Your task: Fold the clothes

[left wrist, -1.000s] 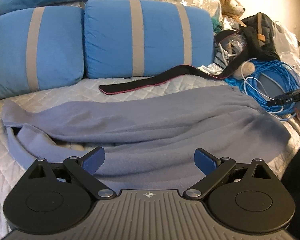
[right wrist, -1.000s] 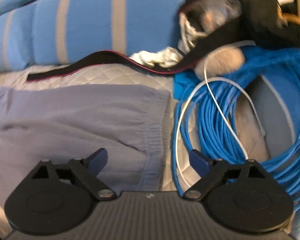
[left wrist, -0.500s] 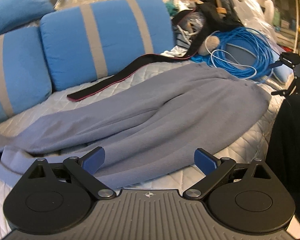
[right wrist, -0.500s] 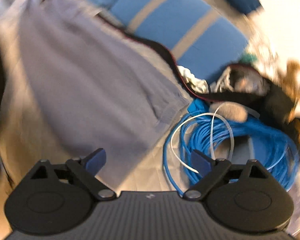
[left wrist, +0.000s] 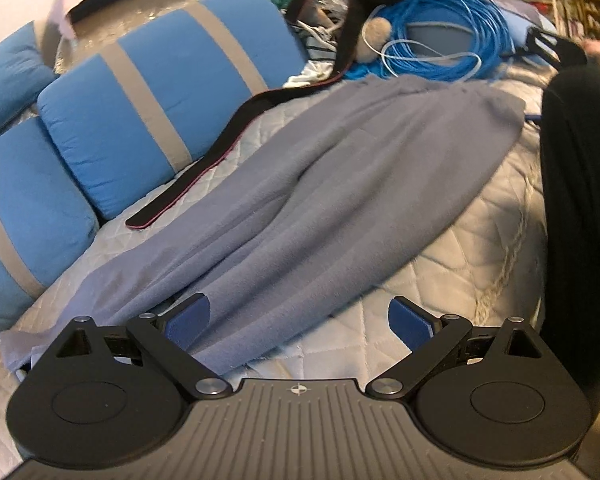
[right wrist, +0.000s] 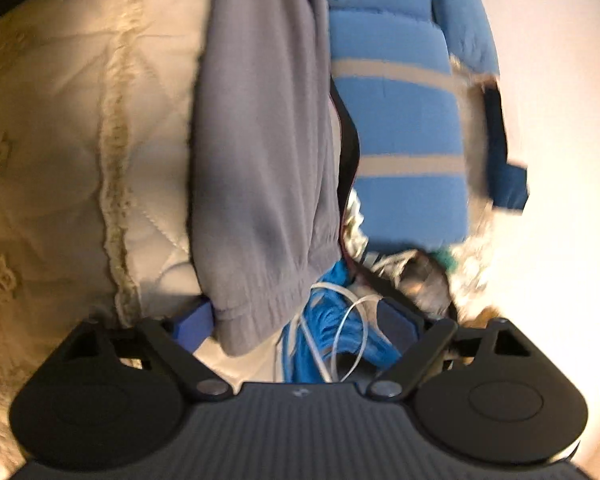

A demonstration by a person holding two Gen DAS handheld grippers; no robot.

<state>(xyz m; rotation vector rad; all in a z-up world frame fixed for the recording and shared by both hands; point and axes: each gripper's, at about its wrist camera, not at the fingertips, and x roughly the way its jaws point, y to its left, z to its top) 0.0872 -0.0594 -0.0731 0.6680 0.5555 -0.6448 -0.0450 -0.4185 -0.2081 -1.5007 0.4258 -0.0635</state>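
Note:
Grey-blue fleece trousers (left wrist: 340,184) lie stretched across the quilted bed (left wrist: 480,216), legs folded together. My left gripper (left wrist: 298,322) is open just above the lower edge of the trousers, its left fingertip over the cloth. In the right wrist view the same trousers (right wrist: 260,140) run away from the camera, with the elastic waistband (right wrist: 268,304) close in front. My right gripper (right wrist: 302,326) is open, with the waistband end lying between its fingers, nearer the left one; the view is rolled sideways and blurred.
Blue cushions with grey stripes (left wrist: 148,92) line the back of the bed. A black strap (left wrist: 236,140) lies beside the trousers. A coil of blue cable (left wrist: 448,28) with a white cord sits past the waistband, also under the right gripper (right wrist: 328,340). A person's dark sleeve (left wrist: 580,200) is at right.
Both grippers have swung round. The left view has tilted and moved toward the trouser legs. The right gripper has rolled sideways and come down close to the waistband. Both stay open.

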